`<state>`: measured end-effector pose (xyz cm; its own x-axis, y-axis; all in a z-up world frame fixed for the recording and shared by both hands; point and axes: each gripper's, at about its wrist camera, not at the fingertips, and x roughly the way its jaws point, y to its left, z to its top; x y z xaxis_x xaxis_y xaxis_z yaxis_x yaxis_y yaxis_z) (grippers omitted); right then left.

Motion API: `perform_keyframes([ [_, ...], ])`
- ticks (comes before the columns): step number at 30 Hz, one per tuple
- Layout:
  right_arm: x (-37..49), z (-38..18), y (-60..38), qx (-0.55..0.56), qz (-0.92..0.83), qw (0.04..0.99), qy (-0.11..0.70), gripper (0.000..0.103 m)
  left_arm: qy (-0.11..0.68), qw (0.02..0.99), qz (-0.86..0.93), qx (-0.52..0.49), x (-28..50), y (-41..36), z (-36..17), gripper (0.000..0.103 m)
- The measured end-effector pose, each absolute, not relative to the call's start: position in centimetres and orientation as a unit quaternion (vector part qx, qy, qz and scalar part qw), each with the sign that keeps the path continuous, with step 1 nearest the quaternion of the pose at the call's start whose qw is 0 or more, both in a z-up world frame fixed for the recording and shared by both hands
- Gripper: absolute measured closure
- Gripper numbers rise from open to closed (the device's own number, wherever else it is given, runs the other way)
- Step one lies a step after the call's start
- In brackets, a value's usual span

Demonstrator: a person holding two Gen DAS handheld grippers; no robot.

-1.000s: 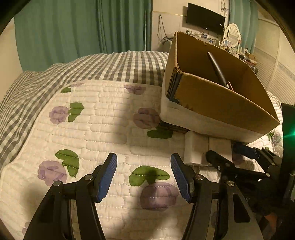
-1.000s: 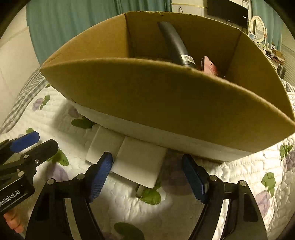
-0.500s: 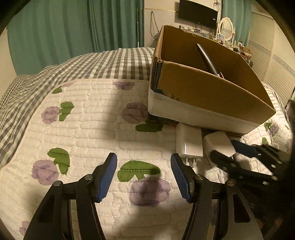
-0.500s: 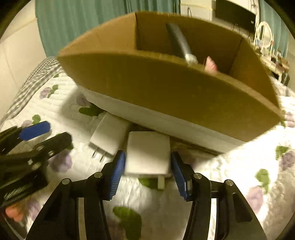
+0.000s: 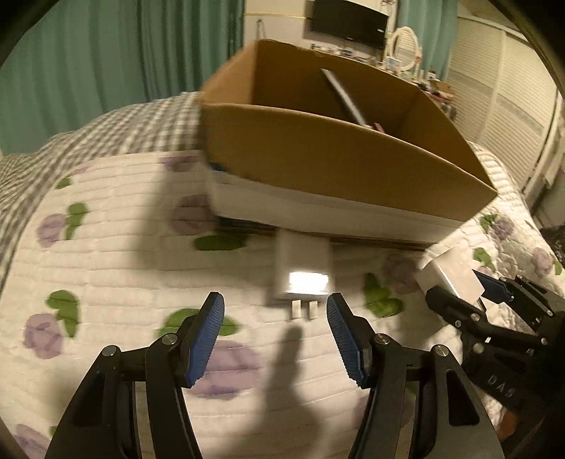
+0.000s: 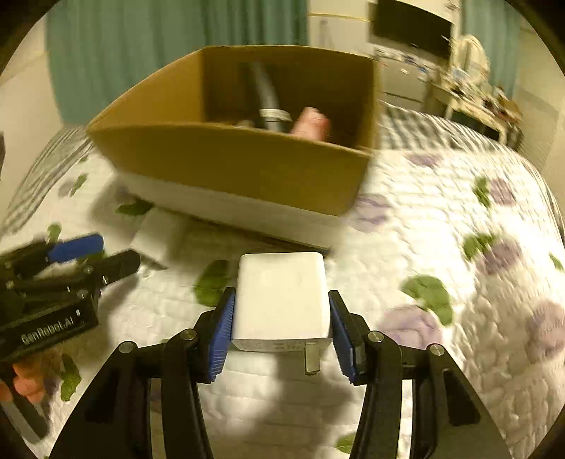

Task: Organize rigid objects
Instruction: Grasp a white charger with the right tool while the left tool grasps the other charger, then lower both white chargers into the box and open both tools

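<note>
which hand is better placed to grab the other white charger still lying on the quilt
Left. The left tool is open with the second white charger lying just ahead of its fingers, prongs toward it. The right tool is already shut on the first charger, so it is busy.

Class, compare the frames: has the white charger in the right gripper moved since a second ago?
Yes. The white charger then lay against the cardboard box; now it sits clamped in the right gripper, pulled back from the box.

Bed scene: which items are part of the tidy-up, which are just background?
Job:
- white charger held in right gripper
- second white charger on quilt, ahead of open left gripper
- cardboard box

Background:
- green curtains
- wall TV
- round mirror
</note>
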<state>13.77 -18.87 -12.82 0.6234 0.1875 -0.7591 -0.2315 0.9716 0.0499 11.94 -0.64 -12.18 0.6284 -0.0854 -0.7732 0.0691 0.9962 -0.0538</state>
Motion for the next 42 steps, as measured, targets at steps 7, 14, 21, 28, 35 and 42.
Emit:
perform_keyframes([
  [7,14.7,-13.2,-18.6,-0.018,0.122,0.899,0.421,0.053,0.428,0.903,-0.030,0.020,14.3,-2.3,-13.5,0.040],
  [14,14.6,-13.4,-18.3,-0.018,0.124,0.899,0.419,0.053,0.433,0.901,-0.040,0.011,14.4,-2.0,-13.9,0.062],
  [21,13.4,-12.2,-18.2,-0.018,0.130,0.904,0.408,0.053,0.445,0.895,-0.026,0.011,11.7,-2.1,-12.7,0.062],
  [28,10.6,-10.0,-19.0,-0.006,0.151,0.908,0.390,0.053,0.425,0.904,-0.037,-0.020,6.7,-1.6,-9.0,0.063],
  [35,8.7,-6.6,-20.2,0.010,0.167,0.919,0.357,0.053,0.403,0.914,-0.026,-0.030,4.4,-3.2,-5.9,0.063],
  [42,9.2,-1.0,-21.0,0.017,0.195,0.932,0.304,0.053,0.361,0.932,-0.026,-0.025,5.5,-3.3,-0.4,0.063],
])
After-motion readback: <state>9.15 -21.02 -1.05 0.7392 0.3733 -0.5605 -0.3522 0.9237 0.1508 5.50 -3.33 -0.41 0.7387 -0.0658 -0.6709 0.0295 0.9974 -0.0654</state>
